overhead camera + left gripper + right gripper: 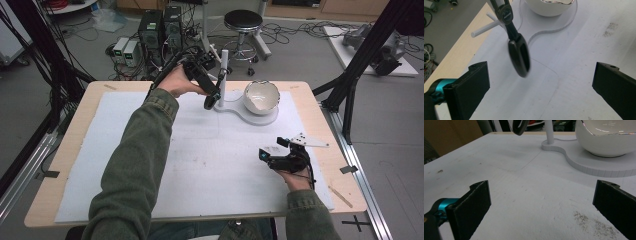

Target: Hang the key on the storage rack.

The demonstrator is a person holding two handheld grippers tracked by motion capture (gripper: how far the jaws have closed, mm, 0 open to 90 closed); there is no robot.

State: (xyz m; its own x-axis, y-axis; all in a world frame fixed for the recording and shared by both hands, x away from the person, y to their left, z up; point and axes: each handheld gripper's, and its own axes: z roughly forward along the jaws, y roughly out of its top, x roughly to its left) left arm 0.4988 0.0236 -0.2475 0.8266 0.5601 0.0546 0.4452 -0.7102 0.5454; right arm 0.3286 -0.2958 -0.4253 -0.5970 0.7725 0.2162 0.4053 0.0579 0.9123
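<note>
A black spoon-like utensil [517, 53] hangs from a peg of the white stand [487, 26], with its oval head pointing down over the white mat [200, 165]. It hangs free between the jaws of the left gripper [212, 97], which are spread wide and do not touch it. Just beside, on the same white base [250, 114], stands a white bowl [261, 96] with a broken-looking rim. The right gripper [275, 150] rests well apart on the mat, its jaws also wide and holding nothing. Behind the table stands a black stool [243, 22].
</note>
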